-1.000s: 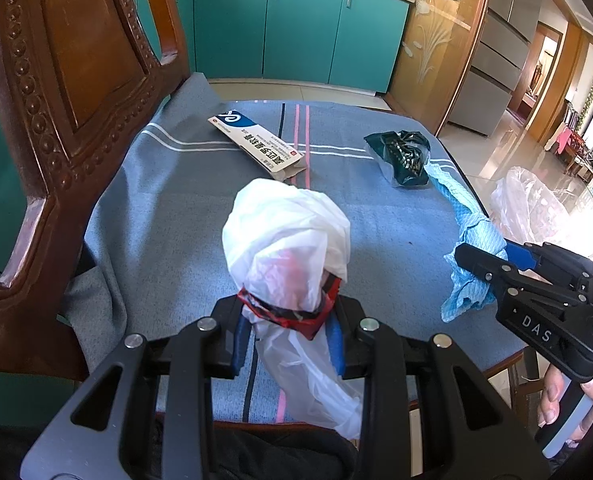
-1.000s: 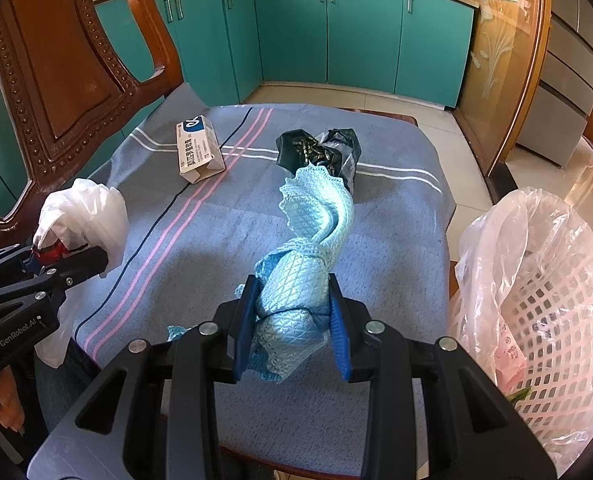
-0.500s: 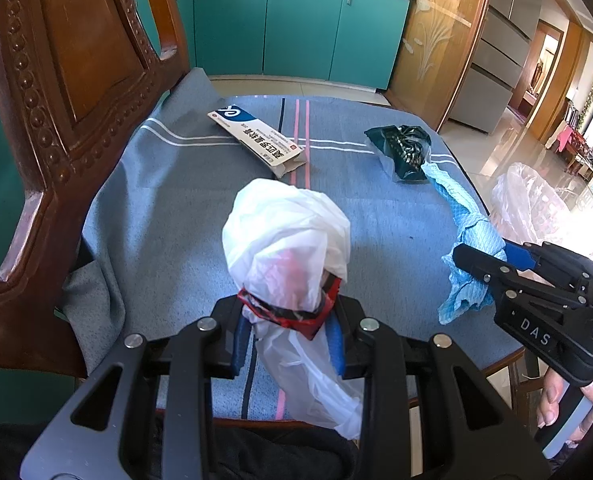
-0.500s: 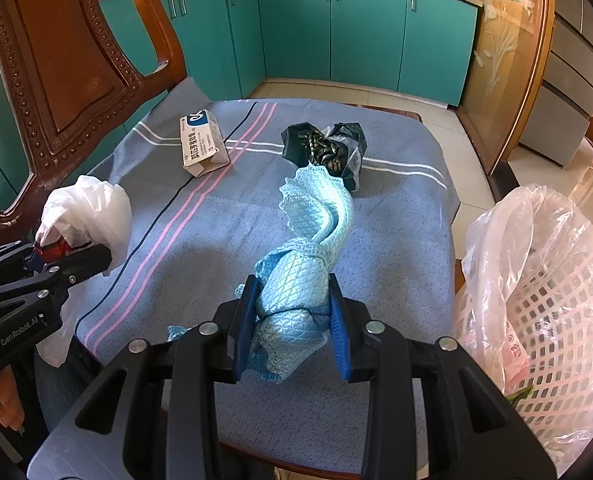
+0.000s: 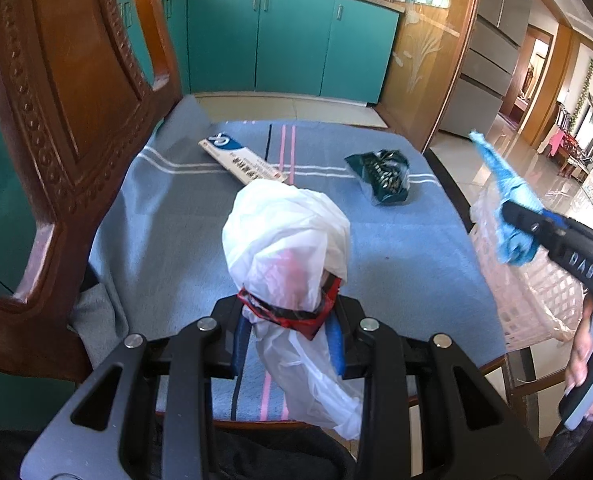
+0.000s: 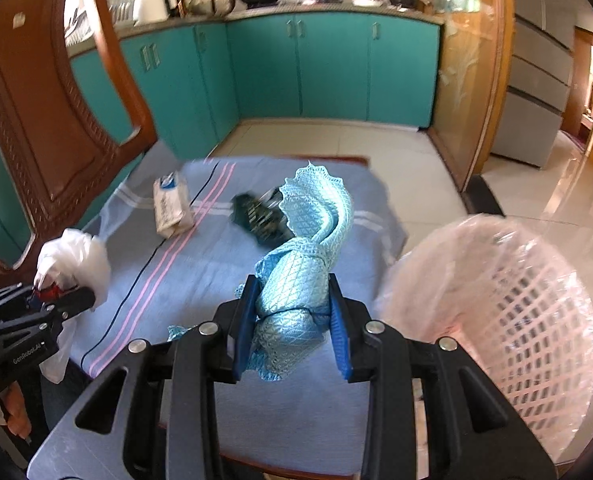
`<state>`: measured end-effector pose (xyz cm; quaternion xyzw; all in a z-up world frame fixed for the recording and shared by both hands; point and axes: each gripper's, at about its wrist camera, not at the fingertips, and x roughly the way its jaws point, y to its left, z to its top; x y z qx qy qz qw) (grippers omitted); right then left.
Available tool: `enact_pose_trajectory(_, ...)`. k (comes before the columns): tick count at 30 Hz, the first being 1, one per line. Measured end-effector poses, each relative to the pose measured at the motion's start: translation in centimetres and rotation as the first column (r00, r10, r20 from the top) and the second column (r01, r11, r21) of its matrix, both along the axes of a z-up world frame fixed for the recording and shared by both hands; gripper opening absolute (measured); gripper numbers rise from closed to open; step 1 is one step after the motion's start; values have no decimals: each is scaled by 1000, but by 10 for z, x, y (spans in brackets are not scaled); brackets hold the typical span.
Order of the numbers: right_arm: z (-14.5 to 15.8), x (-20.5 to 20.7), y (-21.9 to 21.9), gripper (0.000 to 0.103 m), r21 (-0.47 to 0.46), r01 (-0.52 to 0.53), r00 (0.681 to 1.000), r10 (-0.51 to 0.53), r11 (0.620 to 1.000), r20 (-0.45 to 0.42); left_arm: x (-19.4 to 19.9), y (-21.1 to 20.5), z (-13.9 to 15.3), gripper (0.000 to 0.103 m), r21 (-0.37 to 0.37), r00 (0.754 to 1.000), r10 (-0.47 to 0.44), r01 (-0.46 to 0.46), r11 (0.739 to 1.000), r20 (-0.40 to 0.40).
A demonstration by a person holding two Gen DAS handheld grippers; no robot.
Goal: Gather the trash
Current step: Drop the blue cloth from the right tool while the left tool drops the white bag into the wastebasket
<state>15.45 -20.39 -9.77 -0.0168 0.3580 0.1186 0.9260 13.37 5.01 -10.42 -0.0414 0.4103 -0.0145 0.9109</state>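
My left gripper [image 5: 286,320] is shut on a crumpled white plastic bag [image 5: 284,240] with a red band, held low over the near edge of the blue-grey tablecloth [image 5: 184,240]. The right gripper [image 6: 292,320] is shut on a scrunched light-blue cloth [image 6: 308,256], lifted off the table beside the pink lattice basket [image 6: 536,300]. From the left wrist view that cloth [image 5: 508,208] hangs in front of the basket [image 5: 532,292]. A white and blue carton [image 5: 240,162] and a dark green wrapper [image 5: 382,176] lie on the far half of the cloth-covered table.
A carved wooden chair back [image 5: 56,120] rises at the table's left side. The basket, lined with clear plastic, stands off the table's right edge. Teal kitchen cabinets [image 5: 288,40] run along the far wall. A hand [image 5: 584,352] grips the right tool's handle.
The right gripper has risen and swung right with the blue cloth, lifting it off the table toward the basket. The left gripper with its white bag has stayed put.
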Motion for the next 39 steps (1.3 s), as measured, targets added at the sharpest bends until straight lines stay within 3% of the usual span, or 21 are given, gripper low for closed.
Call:
enact_pose_trajectory(7, 20, -5, -84, 34, 42, 168, 985, -170, 985, 41, 9, -23, 19, 33, -22, 997, -68, 69, 997, 32)
enact_pose_trajectory(12, -1, -7, -132, 34, 39, 274, 962, -274, 961, -19, 17, -59, 26, 33, -37, 986, -161, 162, 986, 33)
enact_pose_trajectory(15, -26, -1, -151, 34, 3, 324, 941, -322, 946, -105, 22, -88, 30, 33, -43, 970, -240, 241, 970, 27)
enact_pose_trajectory(18, -43, -2, -160, 38, -13, 349, 923, -346, 937, -168, 31, -126, 32, 33, -51, 944, -329, 330, 943, 24)
enact_pose_trajectory(20, -43, -9, -172, 56, 11, 383, 912, -377, 923, -161, 36, -149, 31, 33, -50, 926, -376, 377, 925, 26)
enact_pose_trajectory(22, -35, -18, -188, 65, 41, 424, 900, -416, 905, -131, 42, -174, 28, 33, -75, 899, -437, 437, 896, 16)
enact_pose_trajectory(26, -15, -37, -221, 65, 74, 508, 861, -503, 858, -69, 49, -225, 19, 35, -126, 827, -562, 557, 821, -3)
enact_pose_trajectory(28, -9, -43, -236, 65, 84, 547, 837, -544, 833, -55, 46, -248, 15, 54, -132, 779, -627, 621, 772, -7)
enact_pose_trajectory(30, -7, -49, -251, 65, 101, 579, 815, -577, 809, -56, 44, -263, 8, 75, -106, 753, -658, 653, 750, -18)
enact_pose_trajectory(32, -8, -50, -258, 65, 106, 598, 802, -595, 795, -61, 42, -263, 4, 77, -60, 767, -641, 640, 766, -9)
enact_pose_trajectory(34, -9, -48, -255, 65, 109, 602, 798, -599, 791, -62, 45, -246, 3, 77, -44, 803, -596, 596, 802, 4)
enact_pose_trajectory(37, -11, -36, -240, 65, 114, 572, 820, -569, 812, -63, 62, -190, 9, 78, -37, 905, -422, 425, 905, 54)
enact_pose_trajectory(39, -13, -26, -222, 65, 120, 532, 847, -528, 839, -63, 85, -133, 11, 81, -27, 978, -194, 197, 980, 71)
